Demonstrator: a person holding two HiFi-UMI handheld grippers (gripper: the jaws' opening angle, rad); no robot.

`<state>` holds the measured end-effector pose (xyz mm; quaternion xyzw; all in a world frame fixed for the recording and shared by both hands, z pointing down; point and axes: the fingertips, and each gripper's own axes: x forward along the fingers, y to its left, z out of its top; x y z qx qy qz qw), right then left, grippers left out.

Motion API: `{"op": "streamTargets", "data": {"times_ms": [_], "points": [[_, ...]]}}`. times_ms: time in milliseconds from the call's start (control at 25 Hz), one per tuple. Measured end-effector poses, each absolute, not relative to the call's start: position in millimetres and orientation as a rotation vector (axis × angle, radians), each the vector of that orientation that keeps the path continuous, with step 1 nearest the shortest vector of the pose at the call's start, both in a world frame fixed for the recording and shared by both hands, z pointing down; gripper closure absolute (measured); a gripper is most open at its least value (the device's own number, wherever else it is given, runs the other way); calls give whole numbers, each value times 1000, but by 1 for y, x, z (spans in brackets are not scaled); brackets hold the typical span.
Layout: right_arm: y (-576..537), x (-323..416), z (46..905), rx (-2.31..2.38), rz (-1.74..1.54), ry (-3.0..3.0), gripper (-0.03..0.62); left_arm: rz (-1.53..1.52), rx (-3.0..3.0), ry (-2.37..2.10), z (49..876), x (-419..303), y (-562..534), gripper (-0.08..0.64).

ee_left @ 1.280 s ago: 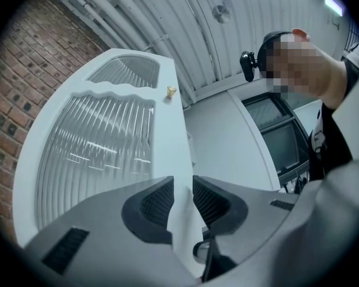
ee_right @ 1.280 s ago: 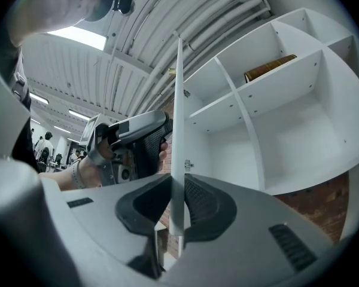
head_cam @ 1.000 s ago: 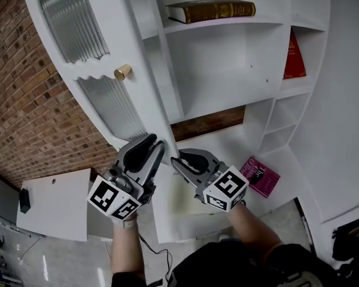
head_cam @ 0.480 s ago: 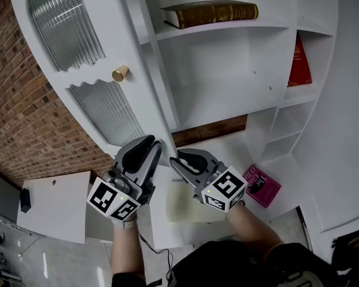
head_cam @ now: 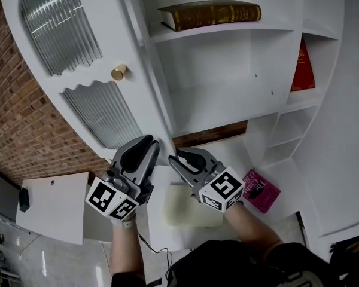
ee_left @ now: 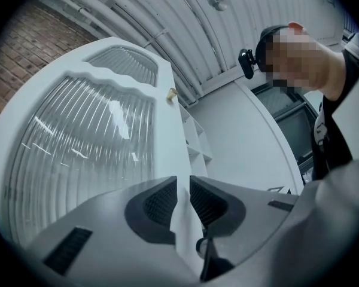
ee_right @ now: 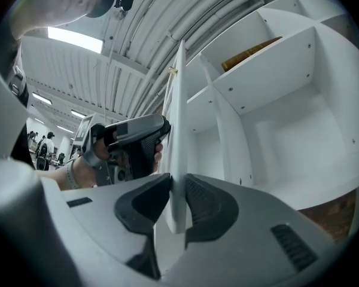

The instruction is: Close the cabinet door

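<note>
The white cabinet door (head_cam: 110, 109) has ribbed glass panes and a brass knob (head_cam: 118, 72), and it stands open at the left of the shelves. My left gripper (head_cam: 148, 143) grips the door's lower edge from the left. In the left gripper view the edge (ee_left: 180, 203) fills the gap of the left gripper (ee_left: 182, 191), whose jaws have just been closing on it. My right gripper (head_cam: 175, 159) holds the same edge from the right. In the right gripper view both pads of the right gripper (ee_right: 177, 201) press on the door's thin edge (ee_right: 178, 118), and the left gripper (ee_right: 145, 137) shows beyond it.
A brown book (head_cam: 212, 12) lies on an upper shelf and a red book (head_cam: 303, 67) stands at the right. A magenta book (head_cam: 259, 190) lies low at the right. A brick wall (head_cam: 18, 118) is behind the door, and a white board (head_cam: 51, 205) lies below left.
The door's lower edge and both grippers on it have shifted a little to the left in the head view. The left jaws have narrowed onto the edge.
</note>
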<state>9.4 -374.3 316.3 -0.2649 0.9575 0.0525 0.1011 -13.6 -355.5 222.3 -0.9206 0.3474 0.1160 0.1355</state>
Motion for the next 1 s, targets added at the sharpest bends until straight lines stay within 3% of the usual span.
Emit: {"op": "streamTargets", "data": {"times_ms": [560, 1000], "points": [[-410, 19, 316, -893, 167, 2806, 433, 332, -2674, 1009, 226, -12, -383, 494], [-434, 20, 316, -973, 165, 2788, 428, 347, -2683, 981, 226, -12, -404, 505]]}}
